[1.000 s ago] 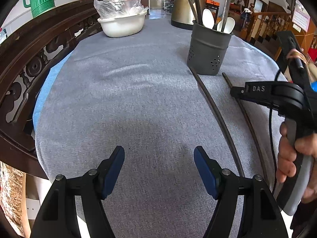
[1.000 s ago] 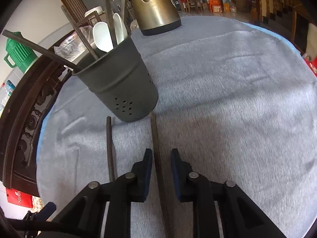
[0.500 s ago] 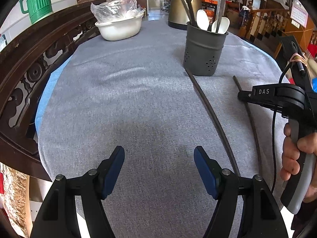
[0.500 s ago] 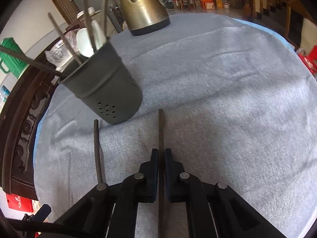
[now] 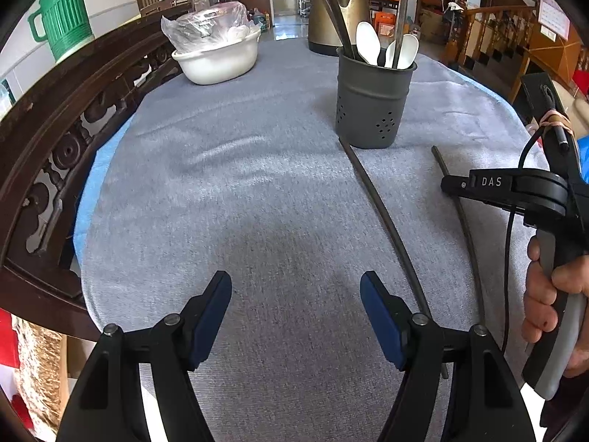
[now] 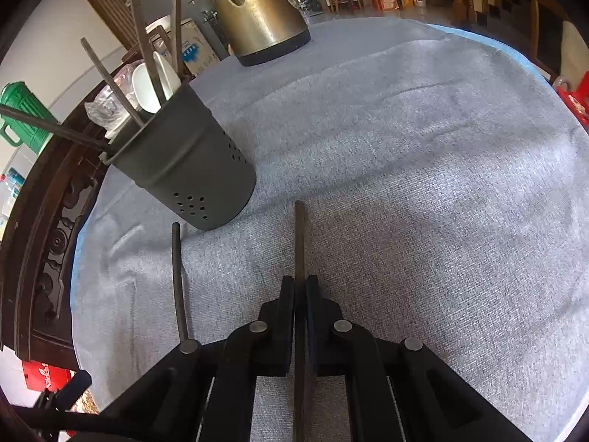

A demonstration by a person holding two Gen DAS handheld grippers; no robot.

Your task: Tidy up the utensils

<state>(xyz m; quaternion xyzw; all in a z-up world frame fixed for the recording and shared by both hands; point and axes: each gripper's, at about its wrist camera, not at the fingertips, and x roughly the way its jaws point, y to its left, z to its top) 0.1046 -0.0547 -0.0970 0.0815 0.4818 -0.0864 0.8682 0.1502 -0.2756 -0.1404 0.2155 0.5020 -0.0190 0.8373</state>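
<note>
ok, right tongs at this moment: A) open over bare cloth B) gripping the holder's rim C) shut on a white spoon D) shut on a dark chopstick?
D: in the right wrist view the right tongs are pinched on a dark chopstick that runs out ahead between the pads, while the white spoons stand in the grey holder.

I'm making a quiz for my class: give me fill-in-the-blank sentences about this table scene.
1. The right hand-held gripper is shut on a ____.
2. The left hand-held gripper is ____.
3. The white spoons stand in the grey ____.
4. The kettle behind the holder is ____ coloured.

Missing words: chopstick; open; holder; gold
</note>
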